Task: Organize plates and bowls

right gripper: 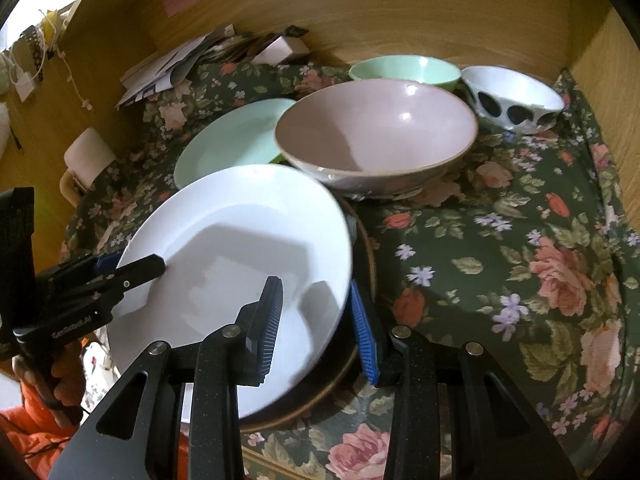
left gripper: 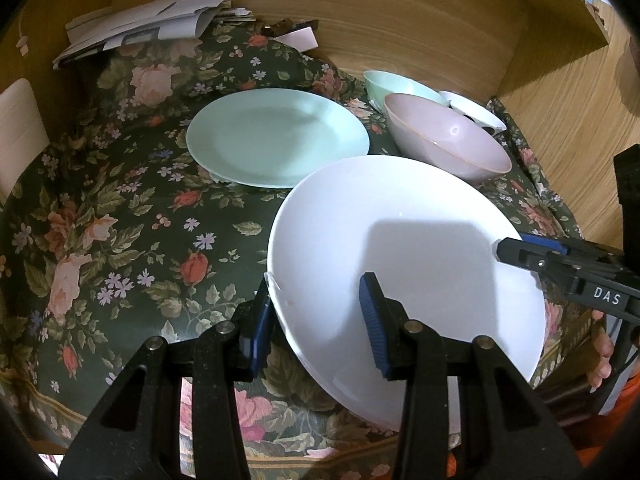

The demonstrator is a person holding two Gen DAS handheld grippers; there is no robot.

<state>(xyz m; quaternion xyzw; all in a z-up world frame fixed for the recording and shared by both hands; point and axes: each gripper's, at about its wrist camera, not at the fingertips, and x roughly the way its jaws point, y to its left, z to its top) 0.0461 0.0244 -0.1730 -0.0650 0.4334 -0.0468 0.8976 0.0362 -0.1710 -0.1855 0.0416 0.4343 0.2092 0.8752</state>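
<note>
Both grippers, left and right, have open jaws around the white plate's rim (near tabletop edge), not squeezing it.

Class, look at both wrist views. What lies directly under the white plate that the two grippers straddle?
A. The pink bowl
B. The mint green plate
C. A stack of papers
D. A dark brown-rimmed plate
D: in the right wrist view the white plate sits over a dark brown-rimmed plate whose edge curves out beneath it.
</note>
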